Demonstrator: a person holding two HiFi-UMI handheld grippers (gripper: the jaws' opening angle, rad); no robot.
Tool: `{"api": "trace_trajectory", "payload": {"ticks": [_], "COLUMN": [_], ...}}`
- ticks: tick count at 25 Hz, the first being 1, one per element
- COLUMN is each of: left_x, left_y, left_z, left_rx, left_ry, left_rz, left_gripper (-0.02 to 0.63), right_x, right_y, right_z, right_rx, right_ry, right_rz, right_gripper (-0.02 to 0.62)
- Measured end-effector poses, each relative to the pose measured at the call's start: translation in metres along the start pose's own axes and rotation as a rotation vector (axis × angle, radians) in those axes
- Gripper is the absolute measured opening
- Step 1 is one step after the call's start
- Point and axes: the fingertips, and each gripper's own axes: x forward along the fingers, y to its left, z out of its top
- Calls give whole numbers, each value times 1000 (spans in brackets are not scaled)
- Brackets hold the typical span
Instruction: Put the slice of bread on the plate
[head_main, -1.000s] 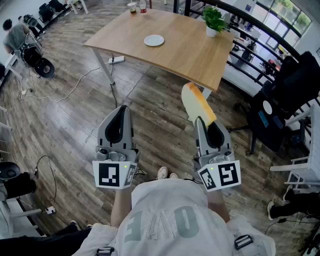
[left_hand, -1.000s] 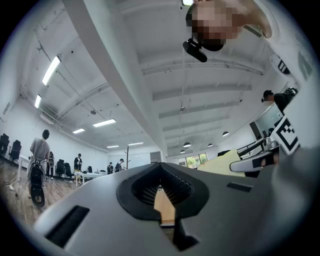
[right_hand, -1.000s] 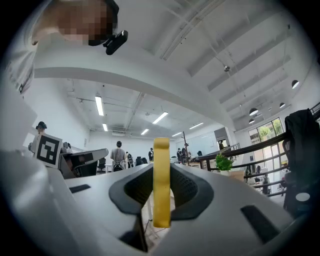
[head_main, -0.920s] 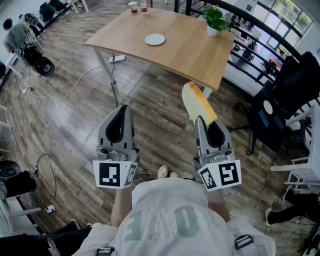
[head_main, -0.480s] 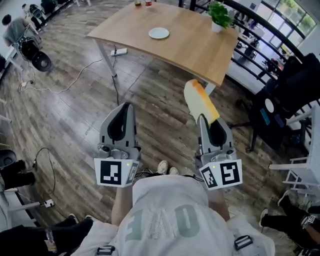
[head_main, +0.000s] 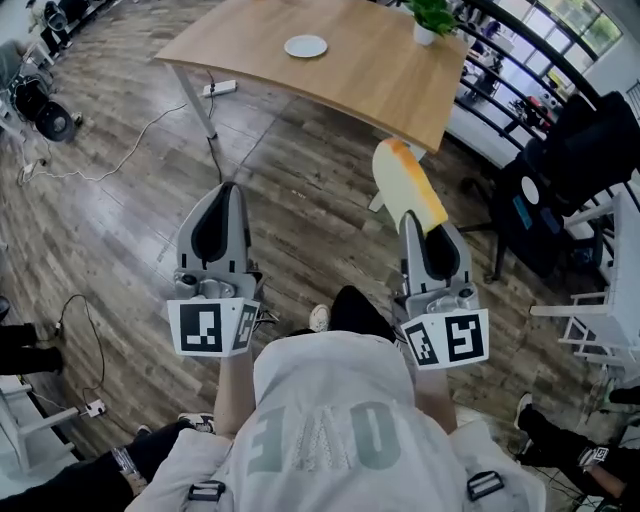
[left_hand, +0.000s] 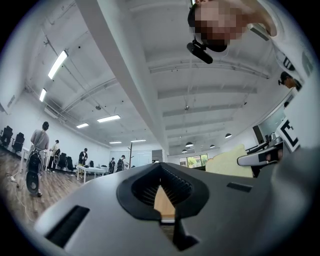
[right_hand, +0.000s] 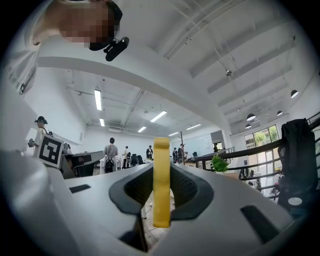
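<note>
A slice of bread (head_main: 405, 183) with a yellow-orange crust stands on edge in my right gripper (head_main: 412, 218), which is shut on its lower part. In the right gripper view the slice (right_hand: 161, 185) runs upright between the jaws of that gripper (right_hand: 161, 165). A small white plate (head_main: 305, 46) lies on the wooden table (head_main: 370, 85), well ahead of both grippers. My left gripper (head_main: 224, 188) hangs over the floor at the left, shut, with nothing in it (left_hand: 160, 164). The left gripper view also catches the bread (left_hand: 225, 160) off to its right.
A potted plant (head_main: 430, 15) stands at the table's far right corner. A black office chair (head_main: 560, 170) and white furniture (head_main: 600, 320) crowd the right. Cables (head_main: 100, 170) trail over the wooden floor at the left. People stand far off in both gripper views.
The person has stepped towards the table and a dark leg now shows below the grippers. The left gripper has shifted a little left. The right gripper keeps the bread as before.
</note>
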Motion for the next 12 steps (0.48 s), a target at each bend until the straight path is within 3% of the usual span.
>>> {"api": "trace_trajectory", "payload": {"ticks": [6, 12], "left_x": [15, 63], "left_y": [19, 38], "left_z": [-5, -33], "left_rx": [6, 18], "left_ry": [3, 33], "left_rz": [27, 92], "left_gripper": [8, 8], "right_x": [23, 83], "right_y": [-4, -30], "right_z": [-6, -21], "right_rx": [0, 12], "right_ry": [17, 11], "right_rz": [12, 73], "right_gripper": [92, 92]}}
